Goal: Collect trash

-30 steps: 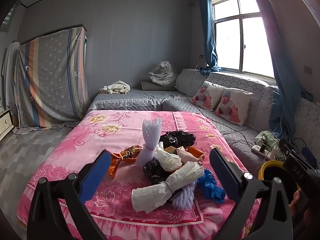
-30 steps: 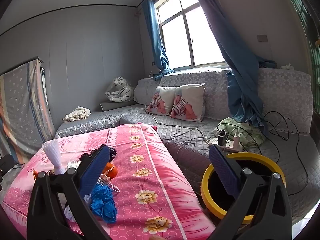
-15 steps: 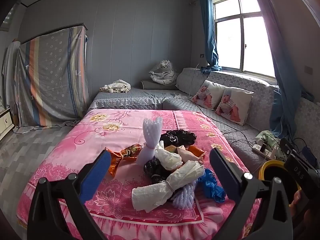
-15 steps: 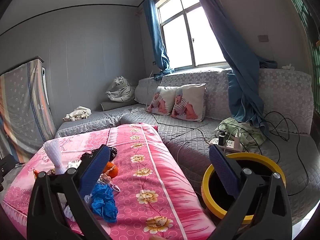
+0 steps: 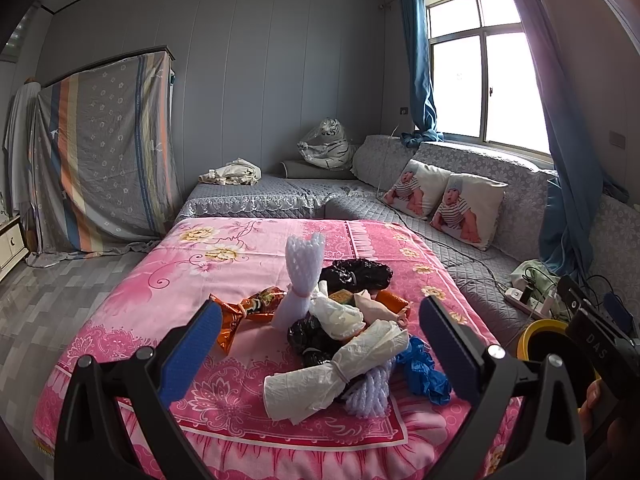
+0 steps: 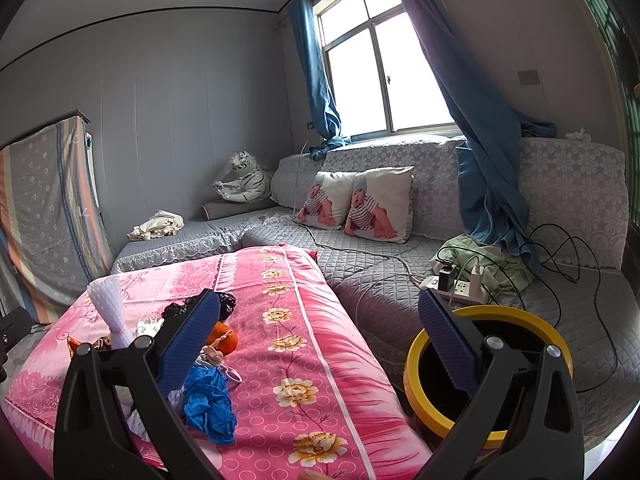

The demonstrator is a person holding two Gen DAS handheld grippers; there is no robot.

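Note:
A heap of trash lies on the pink flowered cloth [image 5: 168, 292]: a white foam net sleeve [image 5: 302, 276] standing upright, a rolled white paper bundle [image 5: 340, 368], black bags [image 5: 356, 274], an orange foil wrapper [image 5: 244, 312] and a crumpled blue bag [image 5: 422, 370]. My left gripper [image 5: 320, 344] hovers open above the heap's near side, holding nothing. My right gripper [image 6: 320, 340] is open and empty over the cloth's right edge, between the blue bag [image 6: 210, 404] and a yellow-rimmed bin [image 6: 424, 400].
A grey quilted sofa [image 6: 380, 280] wraps around the back and right. Two printed pillows [image 6: 360, 204], a power strip [image 6: 456, 286] with trailing cables and green cloth lie on it. A striped sheet-covered cabinet [image 5: 104, 152] stands at left, with grey floor [image 5: 52, 292] below.
Both grippers have barely shifted; the views are almost the same. Nothing on the cloth has moved.

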